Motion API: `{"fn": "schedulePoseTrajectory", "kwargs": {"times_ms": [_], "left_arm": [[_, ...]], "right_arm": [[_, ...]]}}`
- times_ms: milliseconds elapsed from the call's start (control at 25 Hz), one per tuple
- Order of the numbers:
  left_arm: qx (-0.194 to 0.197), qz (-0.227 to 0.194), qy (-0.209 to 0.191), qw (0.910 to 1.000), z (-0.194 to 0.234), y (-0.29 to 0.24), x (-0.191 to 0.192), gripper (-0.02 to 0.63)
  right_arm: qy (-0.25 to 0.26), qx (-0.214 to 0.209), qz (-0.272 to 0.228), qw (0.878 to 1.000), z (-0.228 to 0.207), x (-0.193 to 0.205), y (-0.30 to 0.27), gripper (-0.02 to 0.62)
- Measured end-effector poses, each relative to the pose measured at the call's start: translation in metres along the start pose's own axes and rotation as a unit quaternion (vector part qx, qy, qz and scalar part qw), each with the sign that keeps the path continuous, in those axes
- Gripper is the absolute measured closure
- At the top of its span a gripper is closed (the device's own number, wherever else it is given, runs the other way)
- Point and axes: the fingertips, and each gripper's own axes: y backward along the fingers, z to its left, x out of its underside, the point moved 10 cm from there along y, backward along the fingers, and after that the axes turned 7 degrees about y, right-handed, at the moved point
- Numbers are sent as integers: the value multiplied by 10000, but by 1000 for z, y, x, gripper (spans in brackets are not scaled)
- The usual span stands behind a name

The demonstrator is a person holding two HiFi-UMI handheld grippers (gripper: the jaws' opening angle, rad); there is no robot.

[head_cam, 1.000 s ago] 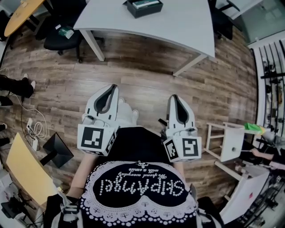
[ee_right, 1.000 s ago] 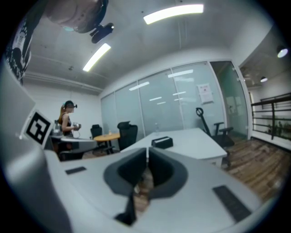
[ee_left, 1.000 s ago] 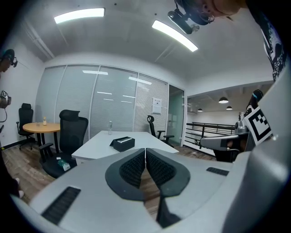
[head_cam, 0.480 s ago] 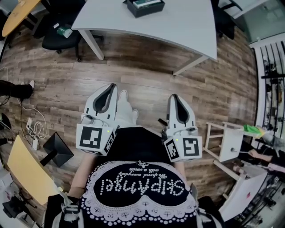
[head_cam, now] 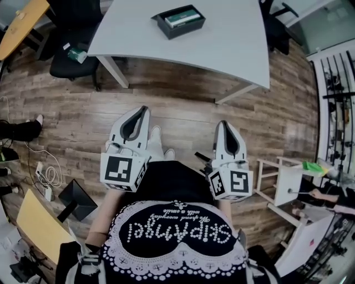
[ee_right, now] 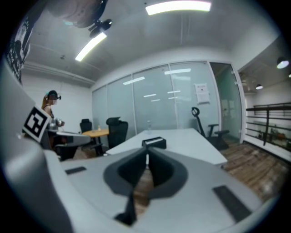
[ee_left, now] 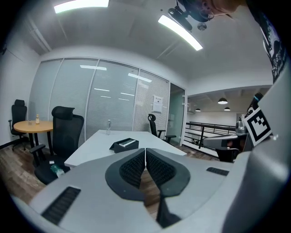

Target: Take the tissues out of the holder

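A white table (head_cam: 233,39) is standing well ahead of the left gripper (head_cam: 145,108) and right gripper (head_cam: 223,123), each pressing its jaws together on nothing. A black holder (head_cam: 176,32) is sitting on the table, tissues (head_cam: 181,16) lying inside.

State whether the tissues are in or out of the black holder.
In: the green-topped tissue pack lies inside the black holder on the white table, untouched.
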Motion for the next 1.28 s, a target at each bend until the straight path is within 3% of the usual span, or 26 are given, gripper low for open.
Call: {"fn": "schedulePoseTrajectory", "kwargs": {"times_ms": [520,1280], "left_arm": [[455,-63,-177,9988,58,-42,-23,575],[385,95,111,9992,99,-58,-20,575]], "right_arm": [[-40,528,-298,9982,9,-19,-47,560],[-86,531,-33,9985,29,-27,-77,560]]}}
